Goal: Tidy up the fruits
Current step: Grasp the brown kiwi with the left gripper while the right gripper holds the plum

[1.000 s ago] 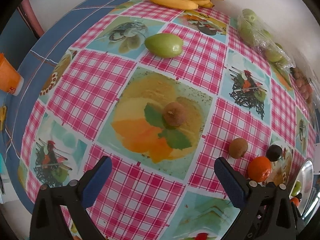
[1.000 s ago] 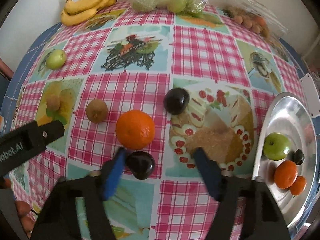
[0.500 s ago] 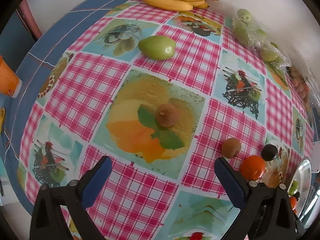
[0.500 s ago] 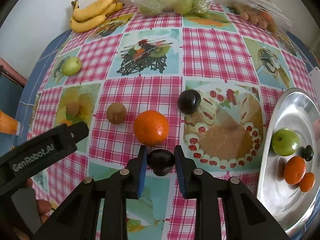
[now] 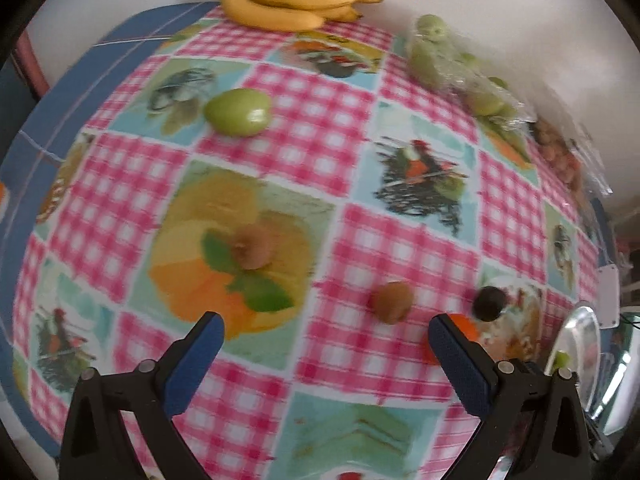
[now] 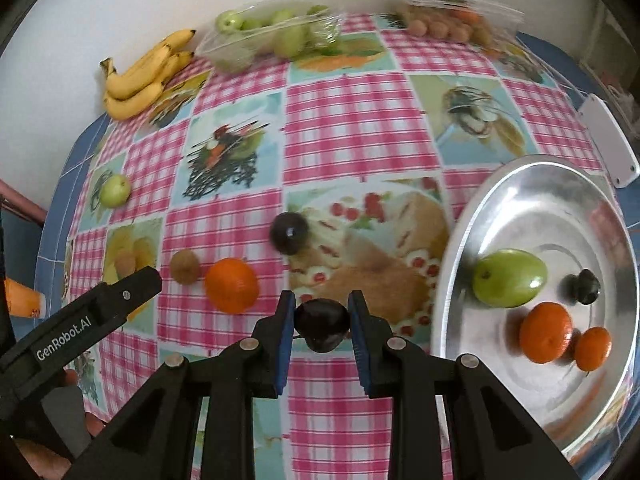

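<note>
My right gripper (image 6: 321,326) is shut on a dark plum (image 6: 321,324) and holds it above the tablecloth, left of the metal tray (image 6: 532,184). The tray holds a green fruit (image 6: 509,278), two oranges (image 6: 546,332) and a small dark fruit (image 6: 585,286). On the cloth lie another dark plum (image 6: 289,233), an orange (image 6: 231,285), a kiwi (image 6: 185,266) and a green fruit (image 6: 115,190). My left gripper (image 5: 326,354) is open and empty above the cloth; a kiwi (image 5: 252,246) lies ahead of it, another kiwi (image 5: 391,302) to its right.
Bananas (image 6: 144,76) lie at the back left by the wall. A clear bag of green fruit (image 6: 276,36) and a pack of small brown fruit (image 6: 448,20) sit along the back edge. A white device (image 6: 608,140) lies beyond the tray.
My right gripper closed on the dark plum, lifted it and moved right toward the tray. My left gripper stayed open and drifted back and right.
</note>
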The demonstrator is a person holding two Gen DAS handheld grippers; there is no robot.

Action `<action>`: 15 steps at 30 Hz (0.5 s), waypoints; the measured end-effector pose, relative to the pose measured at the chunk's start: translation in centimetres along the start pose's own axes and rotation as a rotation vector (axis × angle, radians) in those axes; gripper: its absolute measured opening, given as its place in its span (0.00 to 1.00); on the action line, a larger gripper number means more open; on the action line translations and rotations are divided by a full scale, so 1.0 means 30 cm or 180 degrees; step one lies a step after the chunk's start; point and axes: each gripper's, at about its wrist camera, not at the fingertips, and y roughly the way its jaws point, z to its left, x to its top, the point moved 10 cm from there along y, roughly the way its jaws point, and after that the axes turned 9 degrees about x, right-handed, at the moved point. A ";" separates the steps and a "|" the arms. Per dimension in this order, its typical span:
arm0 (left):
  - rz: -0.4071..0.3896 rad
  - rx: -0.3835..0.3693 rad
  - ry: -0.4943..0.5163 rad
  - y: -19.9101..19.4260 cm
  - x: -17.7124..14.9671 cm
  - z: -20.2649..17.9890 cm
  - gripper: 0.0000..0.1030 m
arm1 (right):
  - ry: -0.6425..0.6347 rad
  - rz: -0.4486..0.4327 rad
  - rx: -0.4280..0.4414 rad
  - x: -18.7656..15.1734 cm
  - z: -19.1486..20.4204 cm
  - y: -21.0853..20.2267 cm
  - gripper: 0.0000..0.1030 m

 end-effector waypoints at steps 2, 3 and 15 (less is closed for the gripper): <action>-0.0058 -0.0036 0.0080 -0.003 0.006 -0.029 0.89 | 0.0010 -0.0004 0.0007 -0.002 -0.007 -0.008 0.27; -0.0081 -0.0039 0.0117 -0.003 0.006 -0.039 0.81 | 0.0010 -0.0002 0.0007 0.002 -0.004 -0.002 0.27; -0.0154 -0.0145 0.0215 0.028 0.022 -0.103 0.43 | 0.0028 -0.0001 0.0026 0.004 -0.005 0.000 0.27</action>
